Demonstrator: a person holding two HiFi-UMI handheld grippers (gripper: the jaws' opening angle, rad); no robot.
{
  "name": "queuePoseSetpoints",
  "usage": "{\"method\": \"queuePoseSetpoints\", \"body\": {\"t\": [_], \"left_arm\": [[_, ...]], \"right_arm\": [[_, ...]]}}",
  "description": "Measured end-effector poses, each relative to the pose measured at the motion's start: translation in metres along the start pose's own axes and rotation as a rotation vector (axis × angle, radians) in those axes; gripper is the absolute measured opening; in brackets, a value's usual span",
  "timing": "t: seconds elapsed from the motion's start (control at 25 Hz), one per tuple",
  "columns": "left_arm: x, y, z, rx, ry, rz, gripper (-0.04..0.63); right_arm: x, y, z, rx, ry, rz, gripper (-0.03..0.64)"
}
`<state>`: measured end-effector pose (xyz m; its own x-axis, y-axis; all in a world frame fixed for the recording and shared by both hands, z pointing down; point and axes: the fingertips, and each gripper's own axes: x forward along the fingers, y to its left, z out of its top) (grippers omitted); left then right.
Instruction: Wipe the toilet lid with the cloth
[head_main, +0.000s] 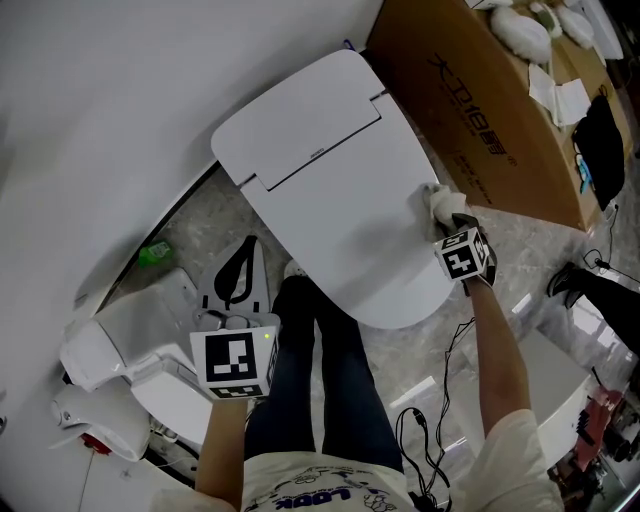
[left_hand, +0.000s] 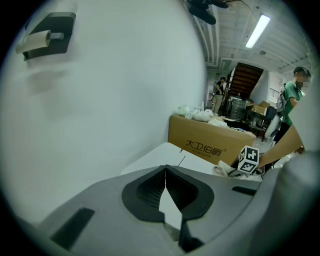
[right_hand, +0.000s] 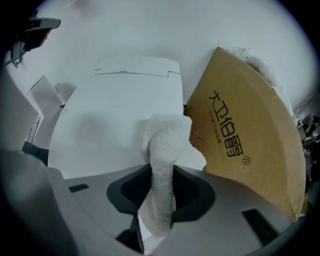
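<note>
**Some wiping under way, extent unproven**

Clamped a white terry cloth (right_hand: 165, 142) in the fingers of the right gripper (right_hand: 161, 200), with the fabric bunched and standing up between them. Set that cloth at the right-hand edge of the closed, glossy white plastic toilet lid (head_main: 335, 190), apparently touching it, just beside the brown cardboard box (head_main: 480, 110). Held the left gripper (left_hand: 165, 175) low at the left, well apart from the lid, fingers shut together on nothing. Showed no streaks, wet marks or dirt anywhere on the lid, so could not tell wiped from unwiped. Judged the middle, left side and hinge end as probably left to cover.
</note>
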<state>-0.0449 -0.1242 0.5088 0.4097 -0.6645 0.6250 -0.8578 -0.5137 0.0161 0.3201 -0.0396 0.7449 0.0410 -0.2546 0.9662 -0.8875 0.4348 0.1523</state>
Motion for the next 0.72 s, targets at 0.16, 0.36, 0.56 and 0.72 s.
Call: {"method": "queuePoseSetpoints", "body": {"t": [0.16,0.36,0.56,0.72], "left_arm": [[-0.003,0.0,-0.002,0.004,-0.002,-0.009,0.009],[-0.008,-0.003,-0.004,0.008,-0.004,-0.021,0.009],[-0.014,-0.005,-0.006,0.015,-0.009,-0.034,0.009],[-0.017,-0.003,-0.008,0.017,-0.013,-0.039,0.009]], "right_arm": [[-0.003,0.012,-0.006,0.002,0.002,0.005,0.104],[-0.007,0.032,-0.014,0.006,0.001,0.018,0.103],[-0.012,0.054,-0.02,0.026,-0.008,0.035,0.103],[-0.015,0.076,-0.021,0.012,-0.015,0.056,0.103]]}}
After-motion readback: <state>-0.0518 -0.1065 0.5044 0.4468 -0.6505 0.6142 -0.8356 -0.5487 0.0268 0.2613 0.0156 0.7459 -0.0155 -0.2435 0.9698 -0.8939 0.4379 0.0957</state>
